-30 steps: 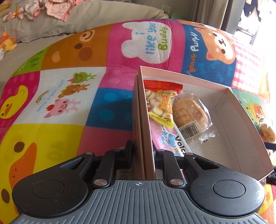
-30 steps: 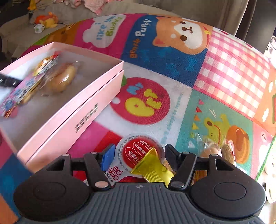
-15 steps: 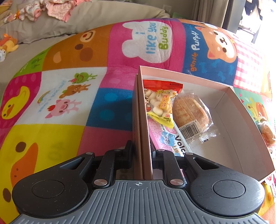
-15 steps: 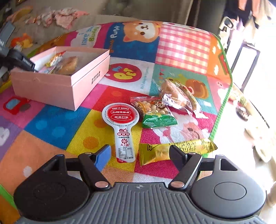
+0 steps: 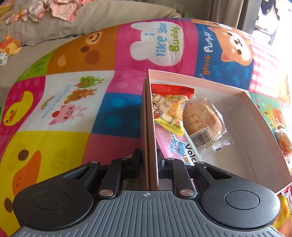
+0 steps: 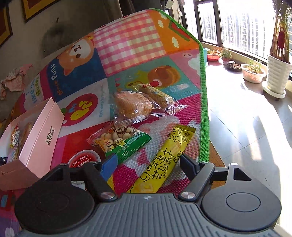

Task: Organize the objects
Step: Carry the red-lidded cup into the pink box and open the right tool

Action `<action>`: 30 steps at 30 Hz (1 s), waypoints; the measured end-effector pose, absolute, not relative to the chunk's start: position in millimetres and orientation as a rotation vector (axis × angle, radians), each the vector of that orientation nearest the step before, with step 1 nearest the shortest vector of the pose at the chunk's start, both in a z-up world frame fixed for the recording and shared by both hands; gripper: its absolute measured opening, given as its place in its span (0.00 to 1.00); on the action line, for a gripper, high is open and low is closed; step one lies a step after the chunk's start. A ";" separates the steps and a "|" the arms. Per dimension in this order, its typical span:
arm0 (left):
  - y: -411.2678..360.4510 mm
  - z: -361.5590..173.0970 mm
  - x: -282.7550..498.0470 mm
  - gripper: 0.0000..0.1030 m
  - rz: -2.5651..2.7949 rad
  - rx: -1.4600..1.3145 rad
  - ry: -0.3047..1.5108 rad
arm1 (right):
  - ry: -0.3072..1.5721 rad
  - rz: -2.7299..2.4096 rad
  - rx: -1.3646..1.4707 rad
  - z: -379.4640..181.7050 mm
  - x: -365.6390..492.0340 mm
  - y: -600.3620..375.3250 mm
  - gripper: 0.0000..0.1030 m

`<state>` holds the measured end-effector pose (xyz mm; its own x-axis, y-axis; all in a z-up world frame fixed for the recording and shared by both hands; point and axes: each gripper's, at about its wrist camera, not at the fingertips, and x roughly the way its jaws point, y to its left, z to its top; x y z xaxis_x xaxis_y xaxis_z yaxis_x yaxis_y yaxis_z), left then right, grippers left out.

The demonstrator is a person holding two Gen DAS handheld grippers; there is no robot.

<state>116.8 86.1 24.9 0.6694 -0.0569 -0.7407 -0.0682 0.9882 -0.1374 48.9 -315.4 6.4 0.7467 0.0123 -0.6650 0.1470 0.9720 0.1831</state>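
Observation:
My left gripper (image 5: pixel 148 158) is shut on the left wall of the pink box (image 5: pixel 151 127). The box holds a red-and-yellow snack bag (image 5: pixel 168 109), a wrapped cake (image 5: pixel 202 118) and a pink packet (image 5: pixel 175 144). My right gripper (image 6: pixel 147 164) is open and empty, with the yellow cheese stick packet (image 6: pixel 164 164) lying on the mat between its fingers. Beyond it lie a green biscuit bag (image 6: pixel 120 140), a wrapped bun (image 6: pixel 133 105) and a wrapped roll (image 6: pixel 157 94). A red round-lidded snack (image 6: pixel 84 160) is partly hidden behind my left finger. The pink box (image 6: pixel 40 138) shows at the left.
Everything lies on a colourful cartoon play mat (image 5: pixel 73 102). Its green edge (image 6: pixel 205 109) runs just right of the snacks, with bare floor (image 6: pixel 246 127) beyond. Plant pots (image 6: pixel 277 73) stand by the window. A sofa with clothes (image 5: pixel 45 11) is behind the mat.
My right gripper has swung right and dropped toward the loose snacks; the yellow cheese stick packet now lies between its open fingers. My left gripper has kept its hold on the box wall.

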 end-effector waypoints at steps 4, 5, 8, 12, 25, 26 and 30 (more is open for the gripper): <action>84.8 25.4 117.6 0.18 0.010 -0.152 0.844 | 0.739 0.020 0.191 8.8 46.6 -298.8 0.50; 84.8 25.5 117.9 0.18 0.011 -0.154 0.846 | 0.739 0.039 0.178 8.5 41.5 -294.6 0.48; 84.9 25.7 118.0 0.18 0.012 -0.155 0.846 | 0.730 0.059 0.102 7.6 21.0 -283.7 0.48; 84.8 25.7 118.0 0.18 0.014 -0.161 0.844 | 0.722 0.011 0.005 6.9 -9.6 -283.5 0.48; 85.1 24.9 117.7 0.18 0.016 -0.166 0.840 | 0.737 -0.020 0.139 2.6 -0.7 -278.0 1.00; 85.1 24.9 117.7 0.18 0.016 -0.166 0.840 | 0.736 -0.021 0.154 2.8 2.1 -278.6 1.00; 85.3 24.8 117.6 0.18 0.016 -0.169 0.839 | 0.738 -0.039 0.202 2.4 8.6 -280.3 1.00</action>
<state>117.6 85.3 24.8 0.6686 -0.0521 -0.7418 -0.0811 0.9865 -0.1423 8.6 -280.3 2.4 0.7402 0.0353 -0.6715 0.1066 0.9798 0.1690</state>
